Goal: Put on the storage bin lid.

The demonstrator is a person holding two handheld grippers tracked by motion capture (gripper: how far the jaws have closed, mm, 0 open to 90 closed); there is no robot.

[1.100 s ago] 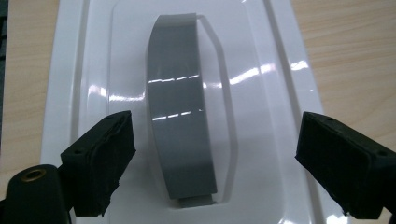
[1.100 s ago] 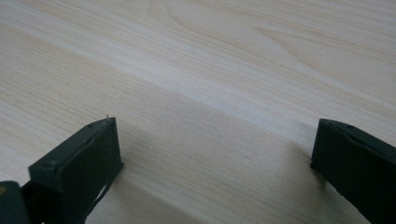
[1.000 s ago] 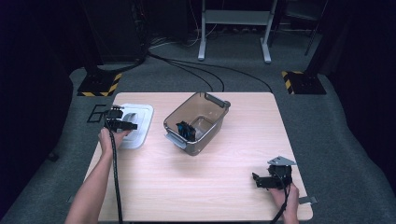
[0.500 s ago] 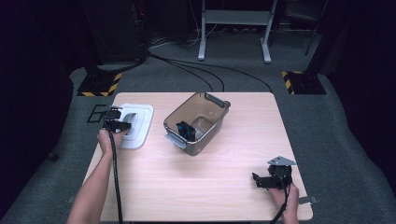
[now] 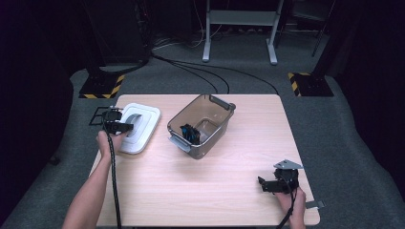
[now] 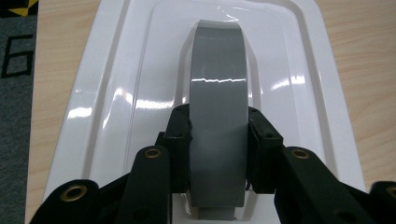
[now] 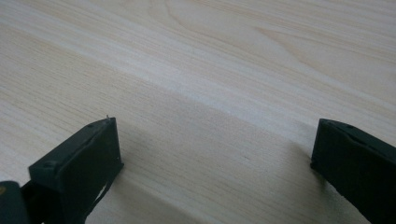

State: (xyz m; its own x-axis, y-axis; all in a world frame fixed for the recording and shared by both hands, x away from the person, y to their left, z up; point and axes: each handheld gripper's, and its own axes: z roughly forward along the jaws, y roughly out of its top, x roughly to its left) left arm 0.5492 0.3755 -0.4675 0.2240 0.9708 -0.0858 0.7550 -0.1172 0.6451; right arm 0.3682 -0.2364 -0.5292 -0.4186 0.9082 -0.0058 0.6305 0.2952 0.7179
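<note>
left gripper (image 6: 218,135) at 9 o'clock clamps the one white lid's (image 5: 142,125) grey handle (image 6: 218,93) | right gripper (image 5: 265,184) at 5 o'clock, jaws apart | one clear bin (image 5: 212,107)

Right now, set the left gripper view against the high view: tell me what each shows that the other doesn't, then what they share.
Left gripper view alone: the pads pressing both sides of the grey handle, so the grip is shut on it. High view alone: the clear bin with dark items inside, the right gripper open near the table corner. Both share: the white lid lying flat on the wood, with the left gripper on it.
</note>
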